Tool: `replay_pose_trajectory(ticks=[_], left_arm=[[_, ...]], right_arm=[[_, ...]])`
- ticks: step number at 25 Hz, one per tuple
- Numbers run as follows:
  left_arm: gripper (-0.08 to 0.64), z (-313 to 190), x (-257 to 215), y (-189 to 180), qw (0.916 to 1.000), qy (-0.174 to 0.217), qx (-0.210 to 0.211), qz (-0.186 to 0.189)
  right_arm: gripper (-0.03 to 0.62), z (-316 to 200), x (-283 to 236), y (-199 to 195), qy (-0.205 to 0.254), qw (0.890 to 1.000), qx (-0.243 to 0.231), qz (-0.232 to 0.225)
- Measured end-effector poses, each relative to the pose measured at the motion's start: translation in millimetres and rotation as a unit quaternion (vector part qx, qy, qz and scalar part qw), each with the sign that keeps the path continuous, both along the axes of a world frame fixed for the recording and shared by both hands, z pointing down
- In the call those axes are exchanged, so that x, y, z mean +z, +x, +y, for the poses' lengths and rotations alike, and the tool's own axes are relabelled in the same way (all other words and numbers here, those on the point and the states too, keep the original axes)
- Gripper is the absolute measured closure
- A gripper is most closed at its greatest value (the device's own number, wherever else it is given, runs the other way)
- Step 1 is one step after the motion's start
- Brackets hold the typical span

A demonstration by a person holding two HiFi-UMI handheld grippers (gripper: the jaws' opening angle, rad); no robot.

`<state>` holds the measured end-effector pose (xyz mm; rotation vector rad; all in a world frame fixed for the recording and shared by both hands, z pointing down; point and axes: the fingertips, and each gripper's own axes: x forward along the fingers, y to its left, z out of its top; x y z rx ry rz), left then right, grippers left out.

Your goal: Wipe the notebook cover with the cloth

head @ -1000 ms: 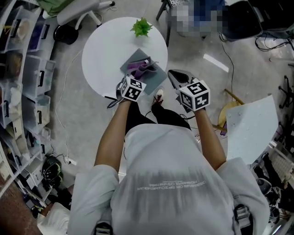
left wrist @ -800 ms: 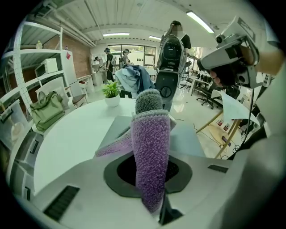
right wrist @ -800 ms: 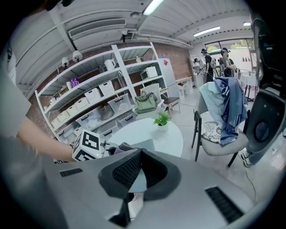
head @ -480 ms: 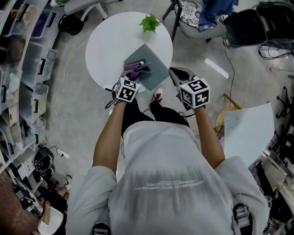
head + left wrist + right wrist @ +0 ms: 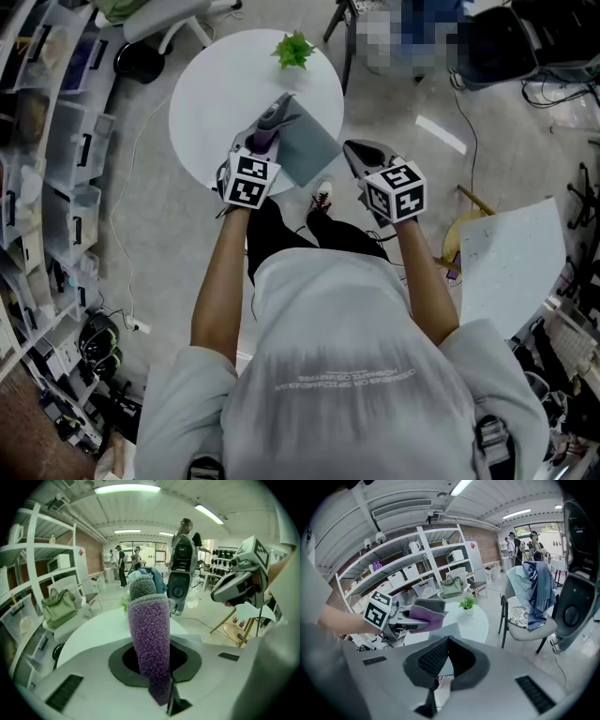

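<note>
Tongs in our left hand [image 5: 270, 120] are clamping shut on the cloth [image 5: 150, 639], a purple and grey fold that is standing up between the jaws and filling the gap. We are holding it over the left edge of the grey notebook [image 5: 307, 145], and in the right gripper view it is hanging clear of the cover rather than pressing on it. The notebook is lying flat on the round white worktop [image 5: 211, 94], at the edge nearest us. Our right tongs [image 5: 448, 641] are waiting off the worktop's right side, well apart from the notebook, with the tips meeting and nothing between them. At the far side of the worktop a small white pot [image 5: 467, 611] is holding a green plant [image 5: 293, 52]. Storage bins [image 5: 70, 150] are lining the shelves at left; we cannot tell their contents.
</note>
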<state>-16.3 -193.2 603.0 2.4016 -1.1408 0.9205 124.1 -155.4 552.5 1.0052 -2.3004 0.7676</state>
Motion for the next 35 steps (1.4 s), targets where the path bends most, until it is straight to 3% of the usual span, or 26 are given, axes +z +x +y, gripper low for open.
replay_pose_trajectory(ticks=[3,5,8,12,15,23,27,35], left_arm=[[0.509,-24.2,-12.6,44.4,0.9978,0.033,0.055,0.017],[0.509,-33.4,-9.1,76.8,0.9951,0.034,0.088,0.03],[0.509,-33.7,17.4,110.0,0.9927,0.0,0.119,0.019],[0.509,-17.0,58.0,126.8,0.9883,-0.055,0.142,-0.005],[0.508,-2.4,77.9,127.4,0.9856,-0.081,0.148,-0.012],[0.508,24.3,83.0,109.8,0.979,-0.105,0.174,-0.012],[0.509,31.4,84.6,91.5,0.9805,-0.121,0.155,-0.001],[0.508,53.8,86.9,60.6,0.9846,-0.115,0.131,-0.006]], right_arm=[[0.589,3.4,0.1,6.1,-0.002,1.0,0.009,-0.001],[0.589,5.7,0.3,10.9,-0.001,1.0,0.008,0.003],[0.589,8.6,0.5,19.1,-0.001,1.0,0.013,0.006],[0.589,11.8,4.2,28.7,-0.007,1.0,0.03,0.001],[0.589,13.4,9.8,32.3,-0.012,0.999,0.032,0.002],[0.589,10.8,15.9,31.0,-0.019,0.999,0.026,0.001],[0.589,5.7,19.7,27.4,-0.019,0.999,0.025,0.004],[0.589,1.4,27.1,15.7,-0.026,1.0,0.016,0.004]])
